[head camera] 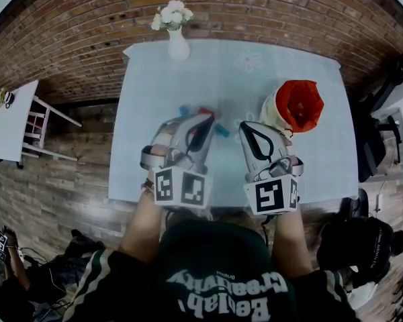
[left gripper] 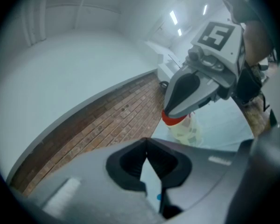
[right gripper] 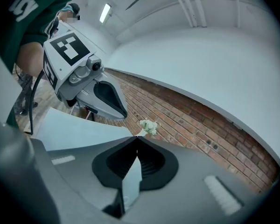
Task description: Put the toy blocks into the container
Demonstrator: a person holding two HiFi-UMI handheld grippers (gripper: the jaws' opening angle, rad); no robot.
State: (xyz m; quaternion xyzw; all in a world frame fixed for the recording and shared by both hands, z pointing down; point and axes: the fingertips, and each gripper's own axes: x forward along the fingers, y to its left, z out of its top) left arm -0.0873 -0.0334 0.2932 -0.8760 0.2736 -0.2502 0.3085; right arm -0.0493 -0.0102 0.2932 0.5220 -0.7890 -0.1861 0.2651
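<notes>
Left gripper [left gripper: 146, 141]: jaws pressed together at tips, nothing pinched. Right gripper [right gripper: 137, 139]: jaws likewise pressed together, empty. Toy blocks [head camera: 205, 111], blue and red, lie on table [head camera: 154, 79] just beside left gripper's tip. Red-rimmed container [head camera: 274, 113] stands near right gripper. Vase [head camera: 178, 45] at far edge.

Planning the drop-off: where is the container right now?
In the head view the container stands on the table's right half, just beyond the right gripper, with the toy blocks to its left.
</notes>
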